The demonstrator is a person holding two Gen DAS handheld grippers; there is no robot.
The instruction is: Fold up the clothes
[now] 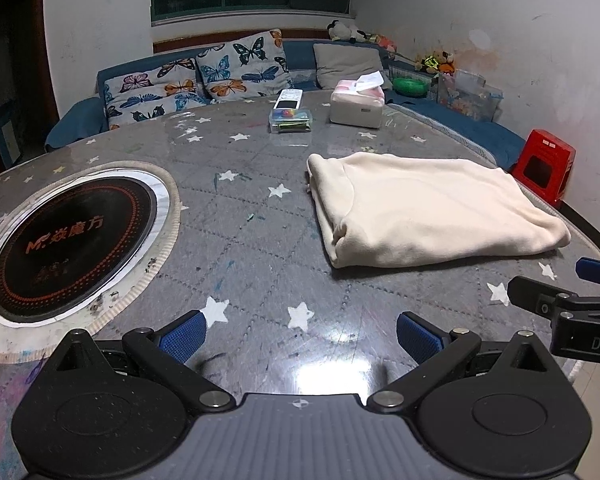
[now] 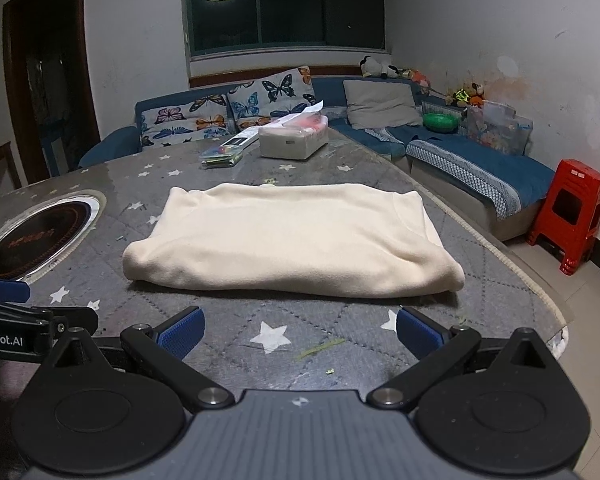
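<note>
A cream garment (image 1: 432, 208) lies folded into a thick rectangle on the grey star-patterned table (image 1: 252, 240); in the right wrist view the same garment (image 2: 292, 240) sits straight ahead. My left gripper (image 1: 300, 336) hovers open over bare table, short of the garment and to its left, with nothing between its blue pads (image 1: 184, 336). My right gripper (image 2: 298, 332) is open too, just in front of the garment's near edge, holding nothing. Each gripper shows at the edge of the other's view.
A round black induction hob (image 1: 68, 244) is set into the table at the left. At the far side stand a tissue box (image 1: 358, 106) and a small clear case with a remote (image 1: 290, 116). A blue sofa (image 2: 476, 172) and a red stool (image 2: 568, 216) stand beyond the table's right edge.
</note>
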